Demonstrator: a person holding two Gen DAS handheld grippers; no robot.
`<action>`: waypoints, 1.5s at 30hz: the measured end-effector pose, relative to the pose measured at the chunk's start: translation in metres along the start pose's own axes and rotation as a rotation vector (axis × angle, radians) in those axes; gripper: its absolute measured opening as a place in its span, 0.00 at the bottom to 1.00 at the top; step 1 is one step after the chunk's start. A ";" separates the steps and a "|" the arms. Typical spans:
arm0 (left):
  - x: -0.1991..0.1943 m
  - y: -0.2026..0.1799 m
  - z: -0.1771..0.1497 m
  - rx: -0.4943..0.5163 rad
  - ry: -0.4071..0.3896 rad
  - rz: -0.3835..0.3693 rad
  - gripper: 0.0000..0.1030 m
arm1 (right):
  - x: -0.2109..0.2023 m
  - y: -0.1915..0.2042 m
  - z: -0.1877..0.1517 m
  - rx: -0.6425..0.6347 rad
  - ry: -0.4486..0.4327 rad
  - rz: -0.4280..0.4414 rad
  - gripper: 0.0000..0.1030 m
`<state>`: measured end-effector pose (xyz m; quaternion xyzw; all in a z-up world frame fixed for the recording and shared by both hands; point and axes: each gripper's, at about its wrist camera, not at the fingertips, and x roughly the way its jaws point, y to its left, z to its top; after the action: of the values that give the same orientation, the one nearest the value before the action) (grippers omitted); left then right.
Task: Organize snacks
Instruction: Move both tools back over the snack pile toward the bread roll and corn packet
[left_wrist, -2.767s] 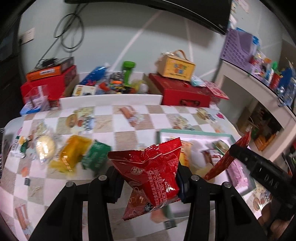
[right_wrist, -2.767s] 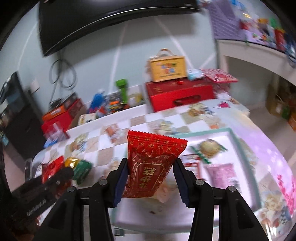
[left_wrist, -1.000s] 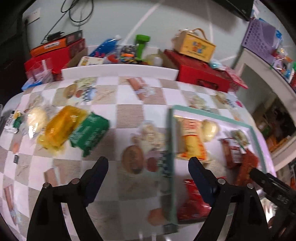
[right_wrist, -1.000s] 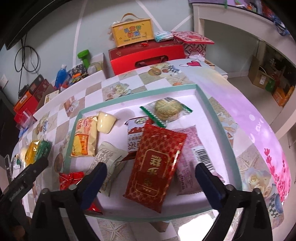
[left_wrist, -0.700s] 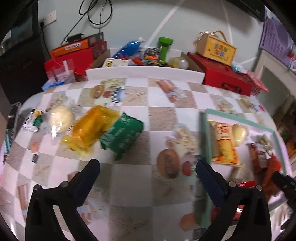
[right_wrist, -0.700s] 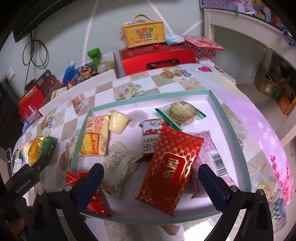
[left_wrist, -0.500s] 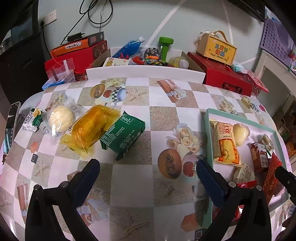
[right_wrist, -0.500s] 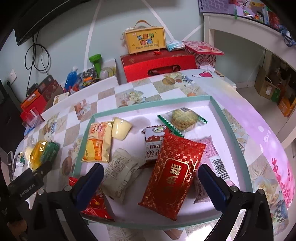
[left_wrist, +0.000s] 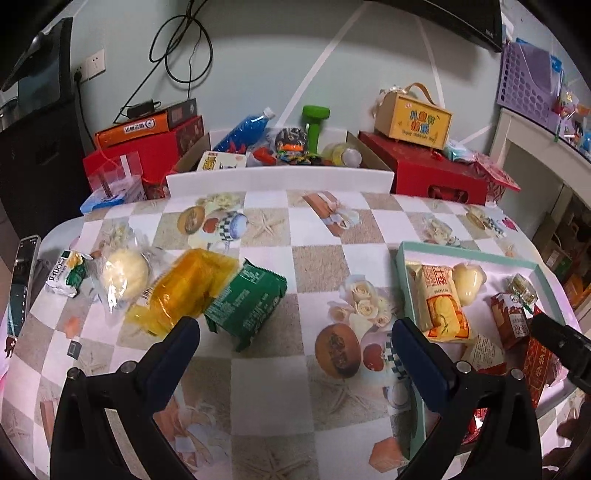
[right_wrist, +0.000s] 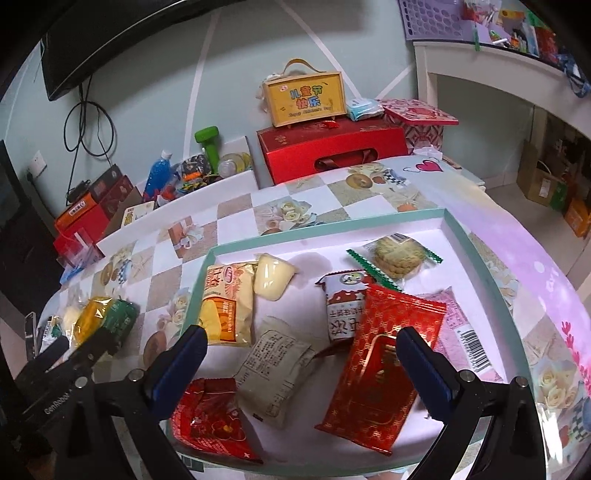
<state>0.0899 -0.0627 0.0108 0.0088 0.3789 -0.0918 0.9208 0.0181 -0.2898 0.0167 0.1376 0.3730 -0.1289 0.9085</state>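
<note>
Eight snack packets (right_wrist: 382, 363) in the tray (right_wrist: 480, 251), four packets (left_wrist: 245, 301) outside

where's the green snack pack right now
The green pack lies on the tablecloth left of the tray, outside it, against the yellow pack. In the left wrist view it sits just beyond the open left gripper.

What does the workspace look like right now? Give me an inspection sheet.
Surface: checkered tablecloth.
Job's things: teal-rimmed tray holds packets, among them the red-gold packet; green packet, yellow packet and round bun lie outside.
Clutter: red gift box, yellow box.
Tongs: left tongs open, empty; right tongs open, empty.
Cables: black loops on wall.
Surroundings: white shelf.
</note>
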 end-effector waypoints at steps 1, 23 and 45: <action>0.000 0.004 0.001 -0.005 -0.003 -0.007 1.00 | 0.000 0.001 0.000 -0.001 0.001 0.006 1.00; -0.006 0.129 0.016 -0.207 0.004 0.034 1.00 | 0.004 0.108 0.009 -0.135 -0.030 0.120 1.00; 0.056 0.203 0.051 -0.182 0.089 0.026 1.00 | 0.088 0.232 0.015 -0.268 0.117 0.177 0.93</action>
<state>0.2003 0.1229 -0.0028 -0.0659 0.4258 -0.0444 0.9013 0.1667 -0.0913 0.0002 0.0550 0.4256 0.0106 0.9032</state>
